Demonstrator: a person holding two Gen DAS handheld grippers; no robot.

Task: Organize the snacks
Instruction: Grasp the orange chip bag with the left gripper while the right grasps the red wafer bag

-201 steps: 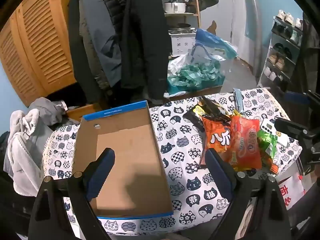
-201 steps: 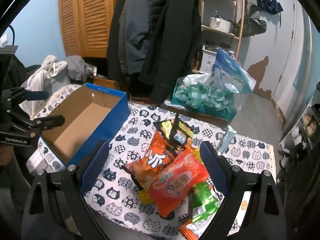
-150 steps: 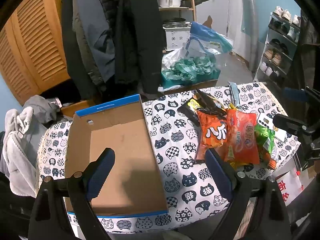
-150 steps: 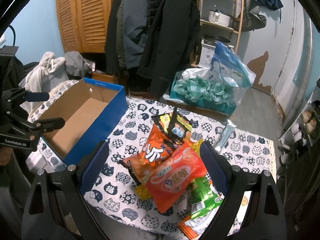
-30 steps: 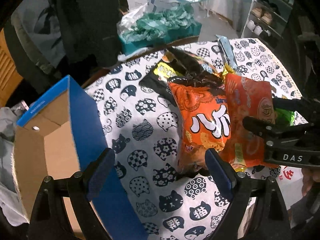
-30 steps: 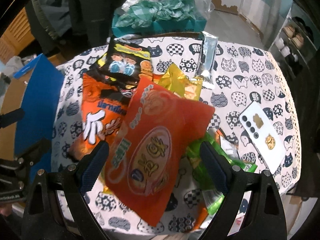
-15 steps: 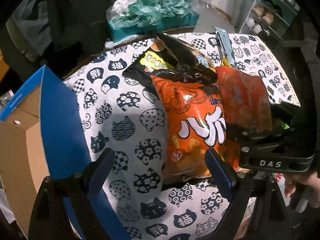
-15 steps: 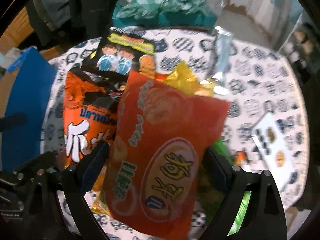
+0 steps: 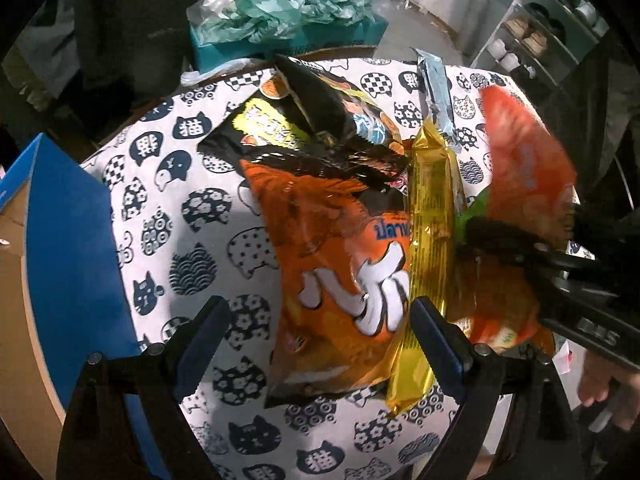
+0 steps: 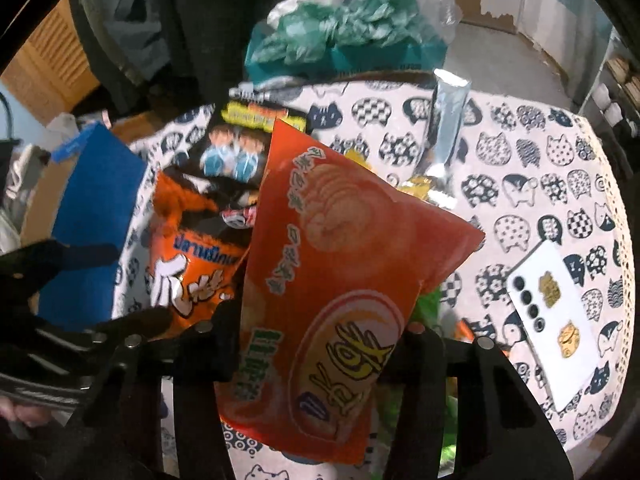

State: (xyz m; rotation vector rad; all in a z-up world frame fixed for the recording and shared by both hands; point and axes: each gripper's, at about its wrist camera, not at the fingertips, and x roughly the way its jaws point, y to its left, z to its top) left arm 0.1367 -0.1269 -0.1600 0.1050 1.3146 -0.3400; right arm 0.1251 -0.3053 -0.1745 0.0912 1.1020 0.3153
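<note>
My right gripper [image 10: 316, 340] is shut on a red-orange snack bag [image 10: 344, 272] and holds it lifted and tilted above the pile; it also shows in the left wrist view [image 9: 524, 176]. My left gripper [image 9: 320, 332] is open, its fingers on either side of the lower end of an orange snack bag [image 9: 340, 264] that lies on the cat-print tablecloth [image 9: 168, 208]. A black snack bag [image 9: 336, 132], a yellow packet [image 9: 428, 216] and a silver packet [image 9: 436, 88] lie beside it. The blue cardboard box [image 9: 68, 240] stands at the left.
A white phone [image 10: 556, 304] lies on the cloth at the right. A green packet [image 10: 428, 304] sits under the lifted bag. A teal box with a plastic bag [image 9: 288, 24] stands behind the table. A shoe rack [image 9: 548, 32] is at far right.
My right gripper closed on the red-orange bag and raised it off the pile. My left gripper moved in closer over the orange bag.
</note>
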